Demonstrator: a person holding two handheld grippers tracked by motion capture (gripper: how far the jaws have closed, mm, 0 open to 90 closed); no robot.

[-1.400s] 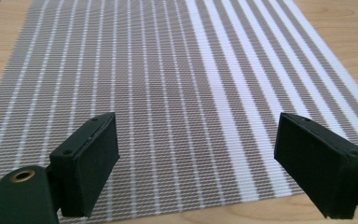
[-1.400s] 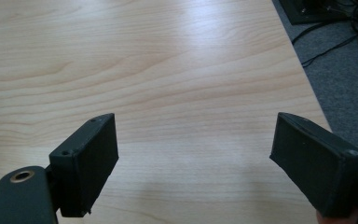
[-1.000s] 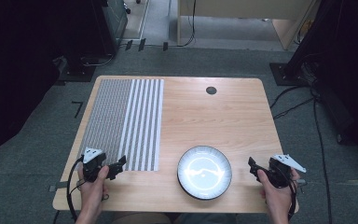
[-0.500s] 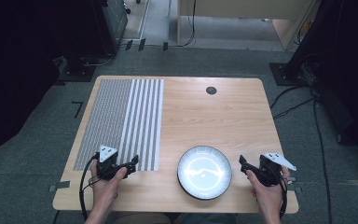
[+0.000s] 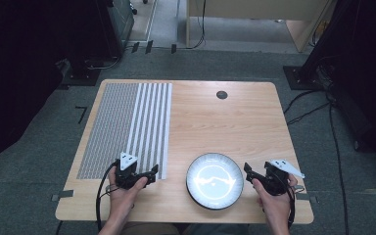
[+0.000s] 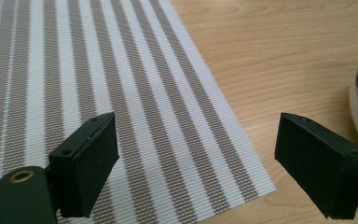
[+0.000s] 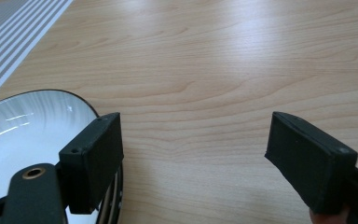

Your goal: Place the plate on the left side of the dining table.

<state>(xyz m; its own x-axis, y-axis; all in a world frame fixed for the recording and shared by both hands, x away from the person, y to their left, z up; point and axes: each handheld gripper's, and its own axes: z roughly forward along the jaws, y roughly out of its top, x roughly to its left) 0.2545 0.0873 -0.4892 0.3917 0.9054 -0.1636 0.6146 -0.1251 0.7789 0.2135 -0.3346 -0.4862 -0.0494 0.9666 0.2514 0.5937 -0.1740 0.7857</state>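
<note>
- Two handheld grippers work the near edge of a wooden table, largest thing in view, bare in its middle apart from a small dark round fitting near the far edge.
- Striped placemat lies flat on the table's left side, fine stripes on its outer half, broad ones toward the centre; its near right corner sits just ahead of the left gripper.
- White bowl with a dark rim rests on bare wood near the front edge, between the two hands and just beside the mat's corner, not on it.
- Left gripper, held in the person's left hand, hovers low over the mat's corner with jaws spread wide and nothing between them; in the left gripper view the corner lies between the pads.
- Right gripper points at the bowl's right rim, jaws wide apart and empty; in the right gripper view the left pad sits just over or beside the rim, contact unclear.
- Judged step: taking hold. To do it well, drop one pad inside the rim and one outside, close squarely, lift level.
</note>
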